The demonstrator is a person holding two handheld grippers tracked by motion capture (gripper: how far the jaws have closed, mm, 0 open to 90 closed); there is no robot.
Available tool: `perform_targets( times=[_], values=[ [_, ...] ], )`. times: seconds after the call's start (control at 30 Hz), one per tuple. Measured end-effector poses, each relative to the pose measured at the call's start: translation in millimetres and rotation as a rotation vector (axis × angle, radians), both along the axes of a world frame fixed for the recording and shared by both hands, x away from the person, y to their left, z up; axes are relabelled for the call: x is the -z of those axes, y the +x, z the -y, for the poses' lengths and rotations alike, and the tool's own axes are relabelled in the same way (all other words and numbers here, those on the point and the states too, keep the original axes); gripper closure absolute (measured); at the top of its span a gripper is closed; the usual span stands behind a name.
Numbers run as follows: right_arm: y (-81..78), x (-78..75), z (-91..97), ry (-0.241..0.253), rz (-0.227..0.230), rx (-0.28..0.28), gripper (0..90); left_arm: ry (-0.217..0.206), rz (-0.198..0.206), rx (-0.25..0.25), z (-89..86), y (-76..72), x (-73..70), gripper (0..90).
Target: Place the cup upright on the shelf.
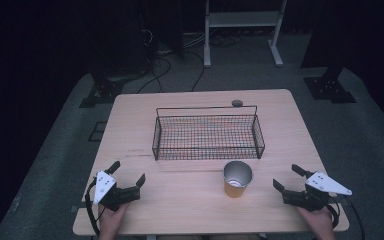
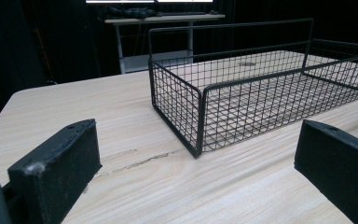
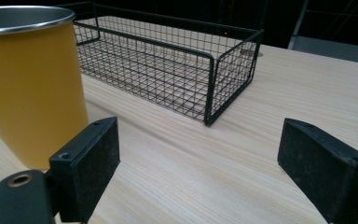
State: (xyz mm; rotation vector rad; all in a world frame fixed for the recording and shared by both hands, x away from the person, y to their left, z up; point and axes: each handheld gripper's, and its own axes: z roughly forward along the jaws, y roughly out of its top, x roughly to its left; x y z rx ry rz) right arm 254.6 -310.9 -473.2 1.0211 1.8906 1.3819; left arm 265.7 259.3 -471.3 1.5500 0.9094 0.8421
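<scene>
right gripper view, cup (image 3: 30, 88) cropped — base hidden

One camera sits high above my side of the desk (image 1: 180, 210) and looks forward and down. It sees the whole desk top, the floor behind it, and both my hands at the bottom edge.

The camera on my left gripper (image 1: 128, 176) sits low, close to the wood. It looks across the desk at one corner of the wire basket (image 2: 242, 107), which is near.

The camera on my right gripper (image 1: 286, 178) is low too. It looks at another corner of the basket, and the yellow cup (image 3: 30, 88) is very close at its left edge.

All three views share the basket and the desk around it.
</scene>
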Motion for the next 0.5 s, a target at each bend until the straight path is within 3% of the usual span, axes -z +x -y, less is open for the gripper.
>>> perform_targets(
  times=[0.5],
  values=[
    [-2.6,-2.5,-14.6,-0.032,0.011,-0.044,11.2,0.001,0.003,0.002,0.0,-0.4,0.1,0.0]
  ],
)
